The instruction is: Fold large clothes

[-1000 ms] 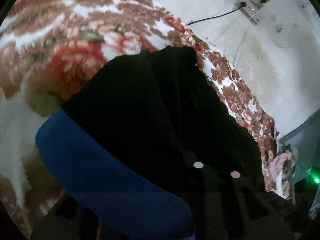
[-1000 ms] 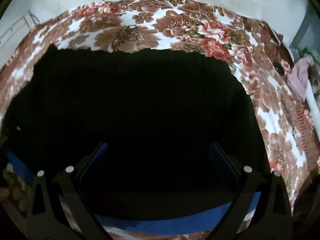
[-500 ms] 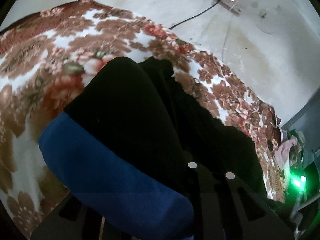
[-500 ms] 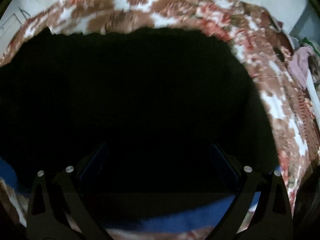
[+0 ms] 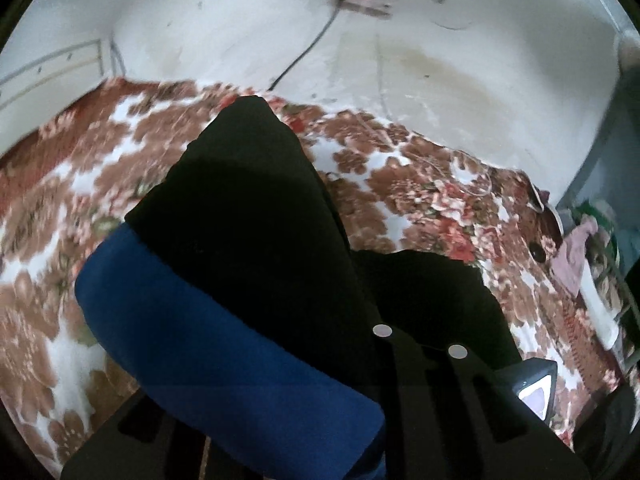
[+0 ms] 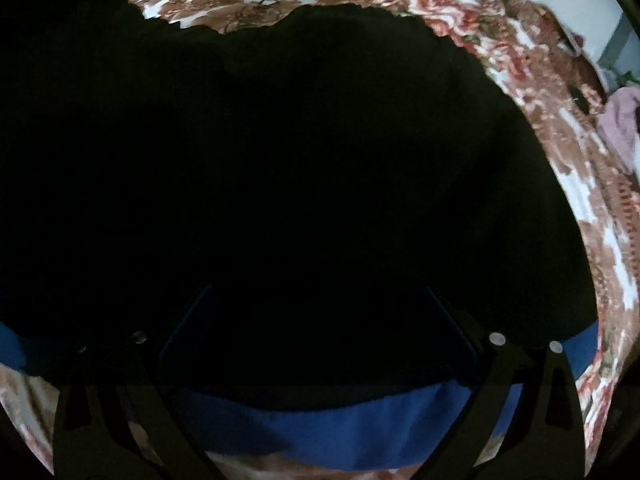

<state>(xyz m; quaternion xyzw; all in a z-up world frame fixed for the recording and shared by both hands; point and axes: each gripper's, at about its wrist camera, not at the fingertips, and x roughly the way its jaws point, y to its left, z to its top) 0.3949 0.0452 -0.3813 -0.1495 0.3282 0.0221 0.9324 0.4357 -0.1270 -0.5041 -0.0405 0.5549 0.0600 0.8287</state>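
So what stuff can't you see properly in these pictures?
- Left view: the left hand-held gripper tips, buried in the black garment with its blue band.
- Right view: the garment's folds; it is too dark.
- Left view: the near flowered bedspread, smeared by blur.
- Both views: the pink cloth, cut by the edge.

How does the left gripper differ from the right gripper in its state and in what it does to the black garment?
The left gripper is shut on the black garment, holding its blue band up off the floral bedcover. The right gripper stands wide open, gripping nothing, over the part lying flat. Both point down at the same garment.
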